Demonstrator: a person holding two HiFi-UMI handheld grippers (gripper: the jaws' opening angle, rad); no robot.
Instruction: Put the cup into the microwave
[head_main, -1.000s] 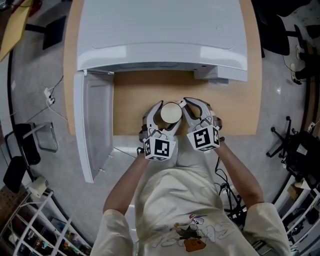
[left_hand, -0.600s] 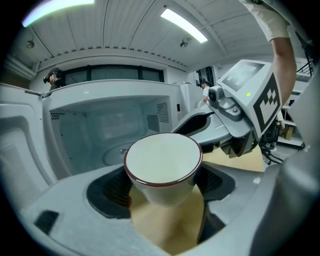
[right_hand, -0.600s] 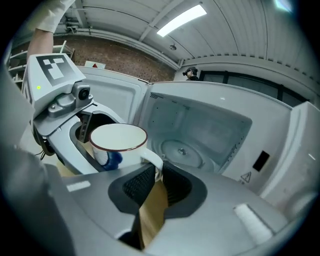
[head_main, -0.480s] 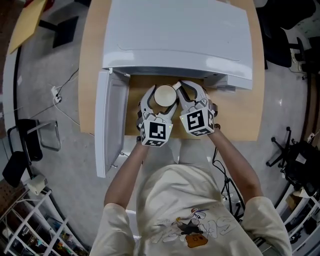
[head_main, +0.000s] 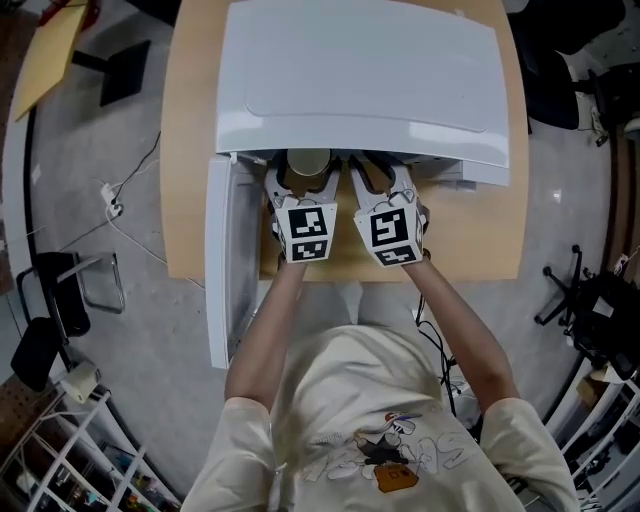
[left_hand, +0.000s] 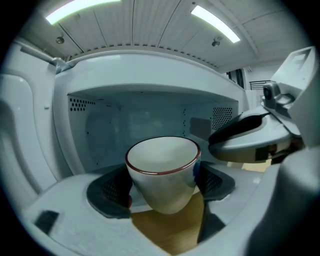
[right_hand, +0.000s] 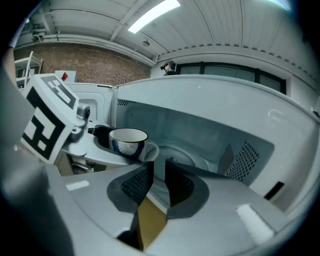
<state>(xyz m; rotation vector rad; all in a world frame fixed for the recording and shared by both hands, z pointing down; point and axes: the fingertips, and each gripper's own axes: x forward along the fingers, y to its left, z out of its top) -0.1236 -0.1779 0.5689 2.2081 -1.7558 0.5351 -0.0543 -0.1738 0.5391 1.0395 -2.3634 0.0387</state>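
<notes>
A white cup (head_main: 308, 163) with a thin red rim is clamped between the pads of my left gripper (head_main: 306, 182), right at the mouth of the white microwave (head_main: 360, 80). In the left gripper view the cup (left_hand: 162, 170) hangs upright and empty in front of the cavity (left_hand: 145, 117). My right gripper (head_main: 376, 178) is close beside it on the right, also at the oven's mouth. Its jaws (right_hand: 159, 182) are opening, with only a narrow gap and nothing between them. The right gripper view shows the cup (right_hand: 127, 142) to its left and the glass turntable (right_hand: 182, 156) ahead.
The microwave's door (head_main: 222, 265) stands swung open at the left, beside my left arm. The oven sits on a wooden table (head_main: 475, 235). Office chairs (head_main: 590, 310) and cables (head_main: 115, 200) are on the floor around it.
Both grippers have moved forward from the table's front edge to the oven's mouth, carrying the cup with them. The cup's far side now lies under the microwave's top edge.
</notes>
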